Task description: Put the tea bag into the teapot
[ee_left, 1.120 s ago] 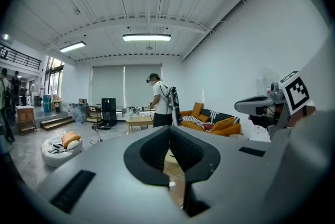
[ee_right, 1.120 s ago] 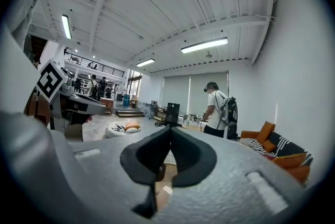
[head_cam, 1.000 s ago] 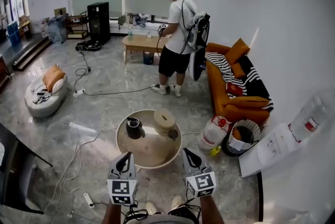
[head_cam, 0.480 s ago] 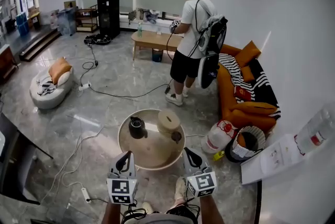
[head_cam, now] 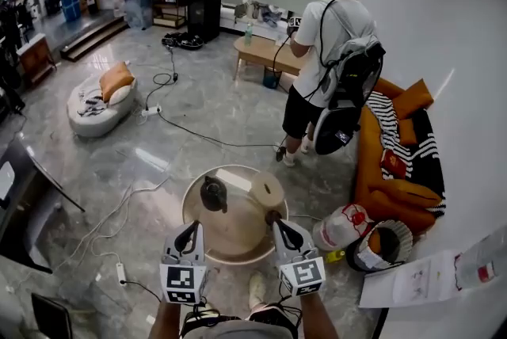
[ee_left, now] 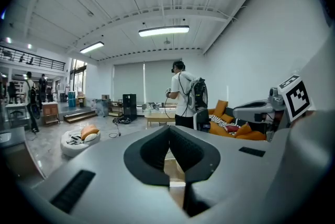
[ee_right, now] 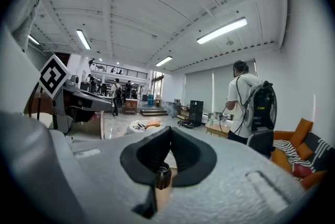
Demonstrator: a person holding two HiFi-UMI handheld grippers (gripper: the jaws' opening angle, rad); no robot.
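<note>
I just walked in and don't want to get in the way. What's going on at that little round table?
A person stands at the near edge of the round table with tongs in each hand. The left tongs and the right tongs are both shut and empty, touching nothing. On the table stand a dark teapot, a tan canister and a small dark pot. I can't make out a tea bag. Another person stands at the back.
</note>
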